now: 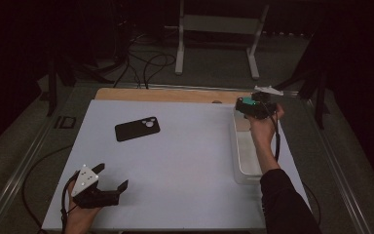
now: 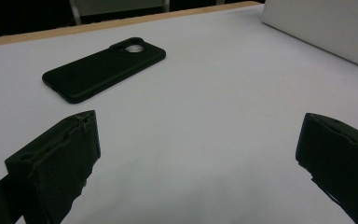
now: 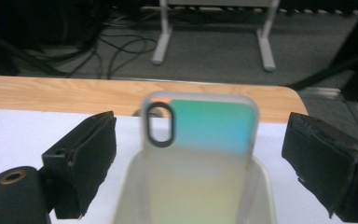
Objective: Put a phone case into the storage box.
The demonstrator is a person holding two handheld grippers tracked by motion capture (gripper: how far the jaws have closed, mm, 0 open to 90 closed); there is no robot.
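A black phone case (image 1: 137,128) (image 2: 105,69) lies flat on the white table mat (image 1: 185,161), camera cutout up. My left gripper (image 1: 112,176) (image 2: 196,154) rests low near the front left of the mat, open and holding nothing, with the black case some way beyond it. My right gripper (image 1: 247,106) (image 3: 198,158) hovers over the far end of a white bin (image 1: 237,156) (image 3: 263,191). An iridescent green-blue phone case (image 3: 209,126) stands upright in that bin, leaning on its far wall. The case stands between the wide-open right jaws, and neither pad touches it.
The bin (image 2: 321,28) runs along the mat's right edge. A wooden table edge (image 1: 170,94) (image 3: 74,93) borders the far side. Beyond it, a white metal stand (image 1: 219,24) and loose cables (image 1: 146,63) sit on the dark floor.
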